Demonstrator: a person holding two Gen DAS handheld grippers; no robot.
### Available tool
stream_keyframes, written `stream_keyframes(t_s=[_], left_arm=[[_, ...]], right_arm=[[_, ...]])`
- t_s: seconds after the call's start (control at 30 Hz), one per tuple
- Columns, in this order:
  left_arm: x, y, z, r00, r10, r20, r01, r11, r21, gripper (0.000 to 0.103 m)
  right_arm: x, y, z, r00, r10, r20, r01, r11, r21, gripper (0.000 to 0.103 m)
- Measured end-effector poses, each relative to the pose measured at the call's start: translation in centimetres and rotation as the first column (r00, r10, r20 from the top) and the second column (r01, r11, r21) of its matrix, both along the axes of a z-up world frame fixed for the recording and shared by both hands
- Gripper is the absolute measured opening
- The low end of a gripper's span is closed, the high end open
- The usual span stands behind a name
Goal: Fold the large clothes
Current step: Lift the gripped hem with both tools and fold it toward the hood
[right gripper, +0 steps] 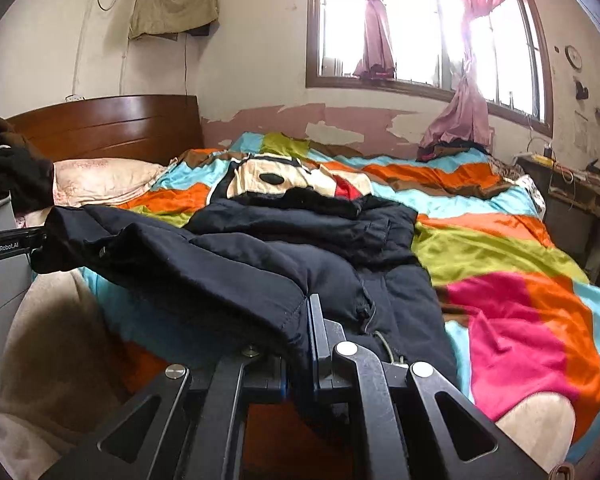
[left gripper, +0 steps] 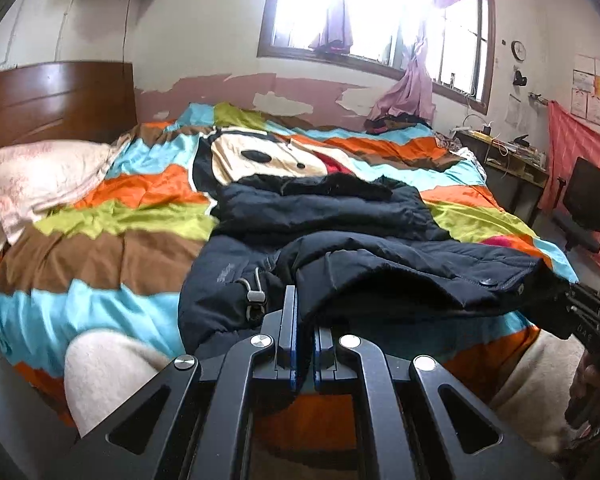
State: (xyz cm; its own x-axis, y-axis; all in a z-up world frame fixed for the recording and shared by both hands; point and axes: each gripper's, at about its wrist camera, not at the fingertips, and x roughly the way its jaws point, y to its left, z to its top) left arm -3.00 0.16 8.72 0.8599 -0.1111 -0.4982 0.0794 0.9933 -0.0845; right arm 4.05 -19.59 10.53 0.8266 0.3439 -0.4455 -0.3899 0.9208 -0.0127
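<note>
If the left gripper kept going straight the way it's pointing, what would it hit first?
Probably the navy padded jacket itself: the left gripper is already shut on its hem, and the jacket's bulk lies straight ahead on the striped quilt. Depth is uncertain.

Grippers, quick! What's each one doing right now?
Left gripper: shut on the hem of the dark navy padded jacket.
Right gripper: shut on the same jacket's hem.

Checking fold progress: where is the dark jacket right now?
In both wrist views the dark jacket lies mid-bed on the striped quilt, its near hem pinched by the left gripper and right gripper.
</note>
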Motion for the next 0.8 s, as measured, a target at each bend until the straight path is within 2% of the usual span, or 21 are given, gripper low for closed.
stream_keyframes(t_s=[0.17, 0.4, 0.53, 0.73, 0.8], left_arm=[[2.2, 0.4, 1.6, 0.998, 0.002, 0.061, -0.002, 1.0, 0.005, 0.004], [6.3, 1.7, 3.9, 0.986, 0.029, 0.164, -0.029, 1.0, -0.003, 0.004], [9.1, 2.3, 5.0, 0.981, 0.048, 0.188, -0.045, 0.999, -0.02, 0.004], [14.3, 2.3, 7.3, 0.97, 0.035, 0.242, -0.054, 0.996, 0.074, 0.004], [17.0, 2.1, 7.9, 0.967, 0.011, 0.254, -0.048, 0.989, 0.14, 0.004]], right_arm=[[2.4, 0.4, 1.4, 0.997, -0.01, 0.074, 0.009, 1.0, 0.008, 0.008], [6.8, 0.6, 4.1, 0.987, -0.027, 0.158, 0.016, 0.997, 0.073, 0.008], [9.7, 1.1, 5.5, 0.978, -0.022, 0.208, 0.011, 0.999, 0.051, 0.008], [15.6, 1.5, 7.6, 0.97, -0.024, 0.243, 0.017, 0.999, 0.031, 0.008], [18.1, 1.7, 8.5, 0.971, -0.022, 0.239, 0.018, 1.0, 0.019, 0.008]])
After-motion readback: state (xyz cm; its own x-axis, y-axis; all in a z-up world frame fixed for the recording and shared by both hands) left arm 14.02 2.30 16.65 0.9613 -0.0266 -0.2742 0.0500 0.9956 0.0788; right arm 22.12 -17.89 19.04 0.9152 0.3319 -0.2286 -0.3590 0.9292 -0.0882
